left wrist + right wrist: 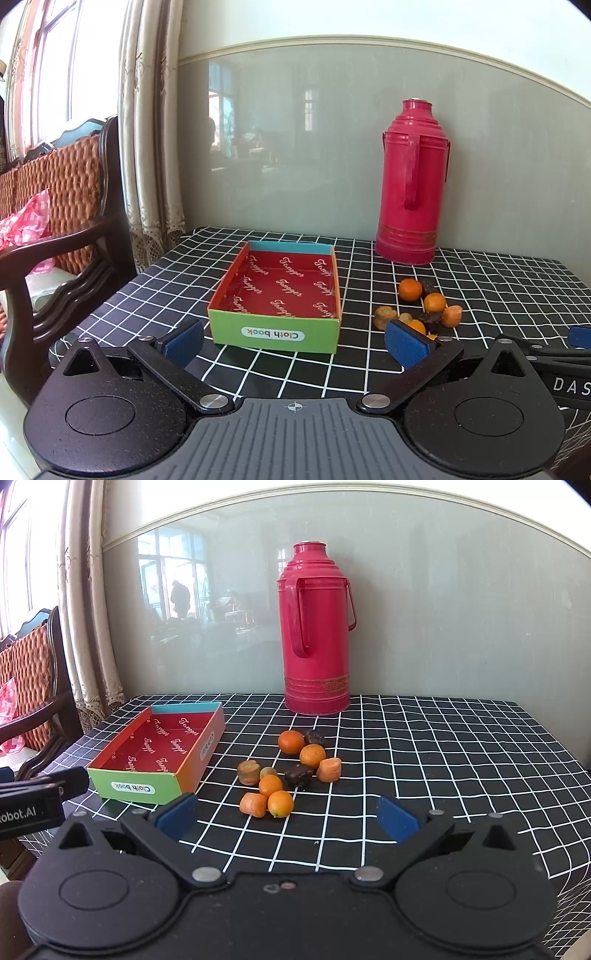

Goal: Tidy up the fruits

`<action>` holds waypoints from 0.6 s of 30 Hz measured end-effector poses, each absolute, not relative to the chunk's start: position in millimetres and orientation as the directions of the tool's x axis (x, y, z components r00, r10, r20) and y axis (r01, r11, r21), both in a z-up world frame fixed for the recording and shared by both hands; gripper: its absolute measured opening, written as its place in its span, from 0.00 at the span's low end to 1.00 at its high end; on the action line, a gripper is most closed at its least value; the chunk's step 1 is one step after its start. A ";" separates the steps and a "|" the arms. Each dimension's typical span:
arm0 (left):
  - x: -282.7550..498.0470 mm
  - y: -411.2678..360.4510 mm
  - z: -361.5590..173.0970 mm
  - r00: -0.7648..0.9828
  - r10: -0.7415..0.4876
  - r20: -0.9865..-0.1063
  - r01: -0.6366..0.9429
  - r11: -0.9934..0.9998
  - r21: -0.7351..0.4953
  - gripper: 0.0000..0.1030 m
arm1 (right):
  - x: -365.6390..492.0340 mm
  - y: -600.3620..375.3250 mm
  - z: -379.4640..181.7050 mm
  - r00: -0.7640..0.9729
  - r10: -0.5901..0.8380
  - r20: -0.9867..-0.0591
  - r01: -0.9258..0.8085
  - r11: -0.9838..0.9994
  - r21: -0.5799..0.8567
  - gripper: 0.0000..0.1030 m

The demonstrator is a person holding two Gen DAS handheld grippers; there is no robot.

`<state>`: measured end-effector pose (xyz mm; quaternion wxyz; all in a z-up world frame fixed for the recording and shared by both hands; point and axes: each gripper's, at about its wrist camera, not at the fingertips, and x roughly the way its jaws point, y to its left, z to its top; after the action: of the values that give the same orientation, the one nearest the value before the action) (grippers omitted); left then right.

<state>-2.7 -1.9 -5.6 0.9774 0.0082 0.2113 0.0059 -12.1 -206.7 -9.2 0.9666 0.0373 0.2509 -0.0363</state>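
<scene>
An empty cardboard box, red inside with a green "Cloth book" front, sits on the checked tablecloth. To its right lies a cluster of small fruits: several oranges, orange carrot-like chunks, dark brown pieces and a greenish-brown piece. My left gripper is open and empty, just in front of the box. My right gripper is open and empty, just in front of the fruit cluster.
A tall red thermos stands at the back against the glass-panelled wall. The black-and-white checked tablecloth covers the table. A wooden chair with a woven cushion and curtains stand to the left.
</scene>
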 end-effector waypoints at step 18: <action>-2.0 -1.4 -4.4 0.911 0.015 -0.413 -0.011 1.000 0.012 1.00 | -11.7 -206.8 -7.5 0.871 -0.046 -0.490 0.083 0.995 0.055 0.94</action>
<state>-2.0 -1.4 -4.4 0.9774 0.0047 0.2114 0.0067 -11.7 -206.8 -7.5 0.9664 0.0373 0.2522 -0.0334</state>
